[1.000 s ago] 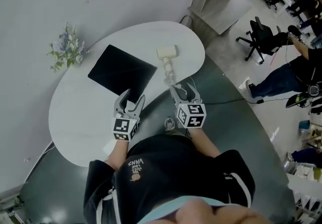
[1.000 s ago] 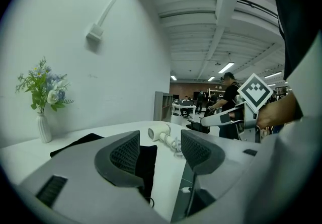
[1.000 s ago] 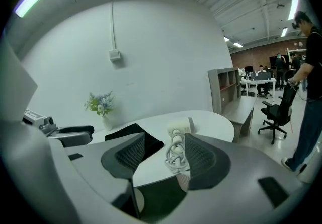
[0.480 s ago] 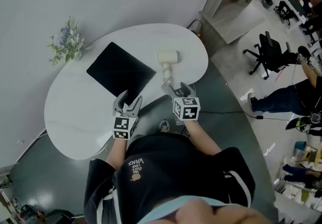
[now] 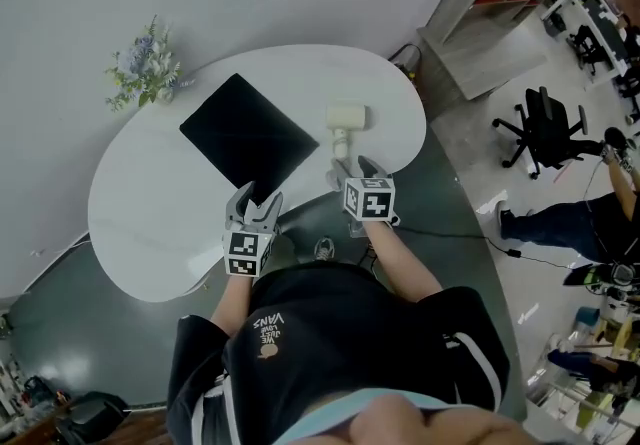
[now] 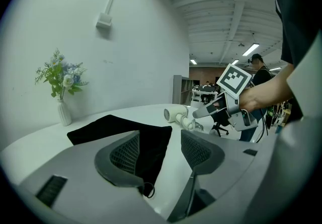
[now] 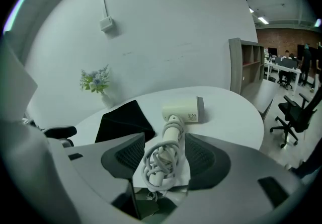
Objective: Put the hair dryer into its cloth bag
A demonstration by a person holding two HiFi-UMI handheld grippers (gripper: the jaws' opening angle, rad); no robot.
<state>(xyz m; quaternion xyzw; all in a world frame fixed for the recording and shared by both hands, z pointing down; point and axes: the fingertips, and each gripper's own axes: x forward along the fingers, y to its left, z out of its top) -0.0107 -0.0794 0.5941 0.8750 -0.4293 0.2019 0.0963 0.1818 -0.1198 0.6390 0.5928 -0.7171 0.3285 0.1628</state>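
The cream hair dryer [image 5: 346, 120] lies on the white table [image 5: 140, 223], its handle and coiled cord [image 7: 162, 161] pointing at me. My right gripper [image 5: 353, 168] is open at the table's near edge, with the cord coil between its jaws [image 7: 165, 145] and a gap on each side. Left of the dryer lies the flat black cloth bag [image 5: 250, 138]. My left gripper [image 5: 258, 196] is open just above the bag's near corner [image 6: 151, 160], nothing in it. In the left gripper view, the dryer [image 6: 176, 114] and the right gripper [image 6: 214, 111] show ahead to the right.
A vase of flowers [image 5: 148, 73] stands at the table's far left edge by the wall. Right of the table are a grey shelf unit [image 5: 490, 13], an office chair [image 5: 545, 128] and a person [image 5: 600, 223]. A cable [image 5: 450, 231] runs over the floor.
Both grippers have come down toward the table. The right one moved forward until the dryer's cord coil lies between its jaws. Bag and dryer have not moved.
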